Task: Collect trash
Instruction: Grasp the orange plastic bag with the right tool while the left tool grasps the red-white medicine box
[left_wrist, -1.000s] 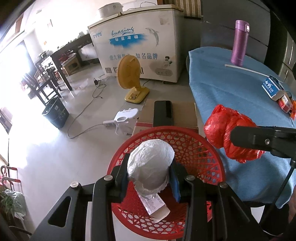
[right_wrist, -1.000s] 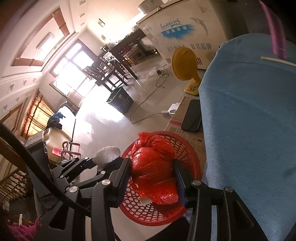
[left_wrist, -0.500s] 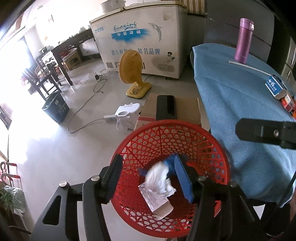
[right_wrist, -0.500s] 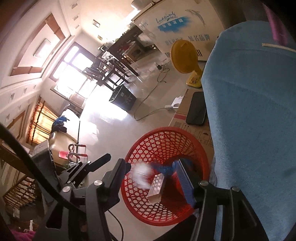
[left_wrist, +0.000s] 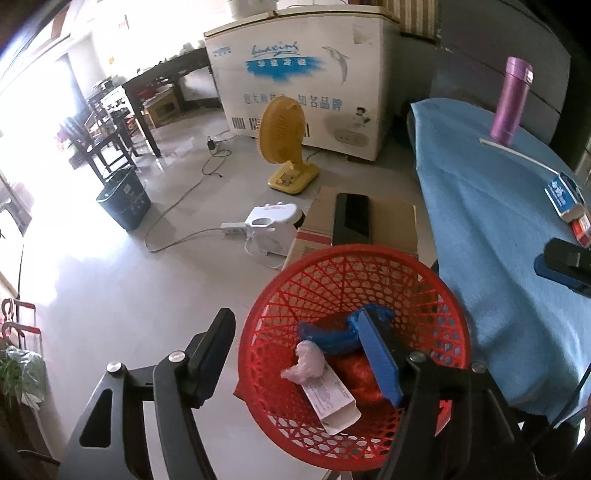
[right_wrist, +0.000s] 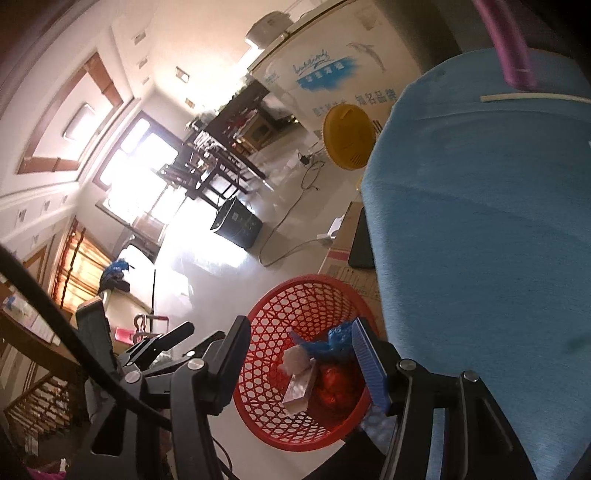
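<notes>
Drop step done, with both left tongs (left_wrist: 295, 354) and right tongs (right_wrist: 299, 365) parted and empty above the red plastic mesh basket (left_wrist: 354, 354) holding the crumpled white bag (left_wrist: 306, 363) and red bag (left_wrist: 360, 376); next, reaching back to the blue-clothed surface (left_wrist: 495, 229) for remaining litter.

Left gripper (left_wrist: 295, 354) is pointing steeply down, jaws just been opening, nothing between the pads. Right gripper (right_wrist: 303, 360) is angling down, jaws parted and empty, having just opened too.
</notes>
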